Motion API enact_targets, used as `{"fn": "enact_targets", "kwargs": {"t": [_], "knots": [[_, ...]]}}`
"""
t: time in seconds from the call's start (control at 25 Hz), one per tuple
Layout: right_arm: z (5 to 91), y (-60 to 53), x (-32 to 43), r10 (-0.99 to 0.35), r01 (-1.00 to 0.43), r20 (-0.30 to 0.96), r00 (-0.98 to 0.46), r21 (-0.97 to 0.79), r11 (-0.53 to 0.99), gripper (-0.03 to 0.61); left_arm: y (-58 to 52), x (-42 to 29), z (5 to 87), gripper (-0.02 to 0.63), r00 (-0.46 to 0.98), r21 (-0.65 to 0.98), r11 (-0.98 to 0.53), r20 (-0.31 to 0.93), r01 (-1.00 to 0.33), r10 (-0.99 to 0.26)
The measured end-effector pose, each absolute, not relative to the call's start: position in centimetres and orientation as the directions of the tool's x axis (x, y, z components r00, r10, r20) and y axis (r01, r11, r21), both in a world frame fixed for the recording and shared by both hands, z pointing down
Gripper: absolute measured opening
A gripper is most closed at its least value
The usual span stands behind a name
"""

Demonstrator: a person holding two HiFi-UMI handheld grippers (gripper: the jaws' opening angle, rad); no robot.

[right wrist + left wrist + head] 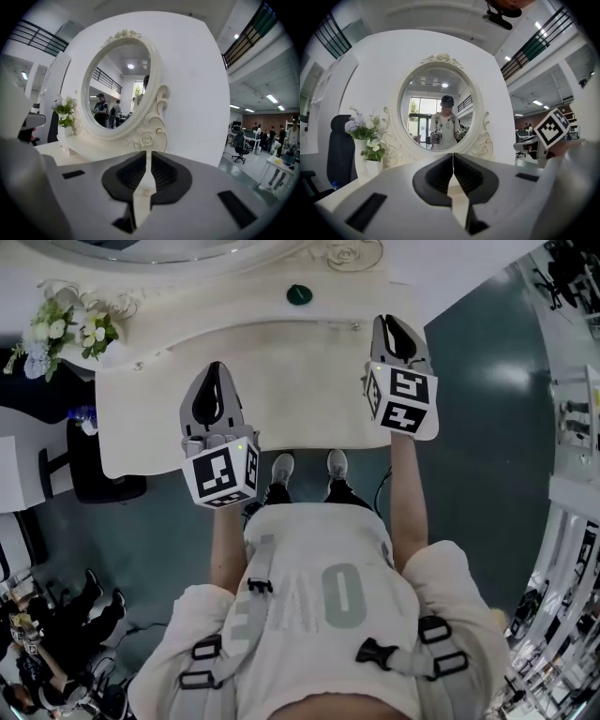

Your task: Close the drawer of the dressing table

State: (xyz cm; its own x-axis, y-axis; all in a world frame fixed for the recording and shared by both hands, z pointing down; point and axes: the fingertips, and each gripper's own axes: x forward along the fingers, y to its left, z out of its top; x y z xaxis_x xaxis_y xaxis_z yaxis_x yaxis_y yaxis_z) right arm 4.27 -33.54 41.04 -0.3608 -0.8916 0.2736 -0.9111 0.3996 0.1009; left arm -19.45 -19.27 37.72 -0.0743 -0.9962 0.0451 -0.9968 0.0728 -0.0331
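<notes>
Person [309, 615] stands at the dressing table counter [300, 381], which lies at their 12 o'clock. Left tool [215, 367] at 11, over the counter: clenched, empty. Right tool [388, 322] at 1: jaws a slit apart, nothing between. Drawer not made out from above. Oval mirror [436, 110] stands behind.

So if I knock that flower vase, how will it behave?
Likely tippy: the flower vase looks tall and narrow, its bouquet spreading wider than its body. Probably breakable: its white body looks ceramic. Standing near the dressing table's left end, it could fall off.
</notes>
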Motion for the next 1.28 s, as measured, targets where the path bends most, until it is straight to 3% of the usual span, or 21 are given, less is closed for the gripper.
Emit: {"fn": "enact_targets", "kwargs": {"t": [0.08,0.4,1.28], "knots": [[38.3,-32.2,4.2,-0.906,-0.910,0.202,-0.372,0.114,0.399,0.009,-19.0,-19.2,36.7,0.020,-0.070,-0.042,0.069,0.024,-0.997,-0.997],[33.5,-26.4,3.0,-0.890,-0.885,0.069,-0.451,0.097,0.456,0.009,-18.2,-18.5,33.1,0.020,-0.069,-0.074,0.073,-0.051,-0.995,-0.996],[35.0,-23.8,3.8,-0.873,-0.874,0.102,-0.476,0.053,0.483,0.009,-18.2,-17.1,32.0,0.020,-0.047,-0.074,0.052,-0.070,-0.996,-0.996]]}}
